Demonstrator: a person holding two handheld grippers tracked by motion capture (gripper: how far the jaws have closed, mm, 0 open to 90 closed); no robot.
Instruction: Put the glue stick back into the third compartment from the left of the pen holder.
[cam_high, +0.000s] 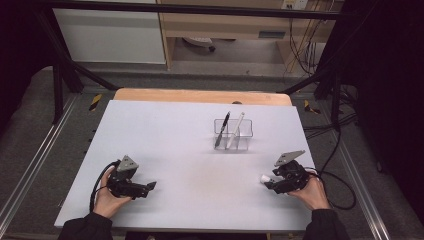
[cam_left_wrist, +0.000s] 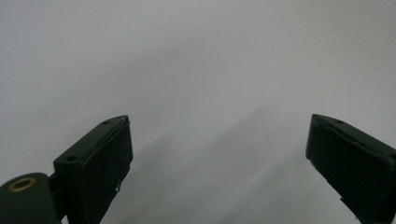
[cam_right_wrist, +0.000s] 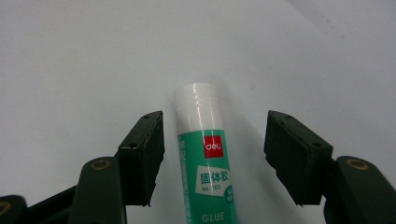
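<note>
At the lower right of the high view, the right hand-held gripper (cam_right_wrist: 215, 158) straddles a glue stick (cam_right_wrist: 203, 154) lying on the counter (cam_high: 175, 135), its pads clear of the tube on both sides. At lower left, the left hand-held gripper (cam_left_wrist: 219, 158) gapes wide with nothing between its jaws.

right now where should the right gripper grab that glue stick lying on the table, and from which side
Grip the glue stick across its green labelled barrel, below the white cap, coming straight down over it. It lies flat on the table, lengthwise between the jaws of the right gripper, which already straddle it with gaps either side, so closing squarely on the round sides should hold it.
</note>
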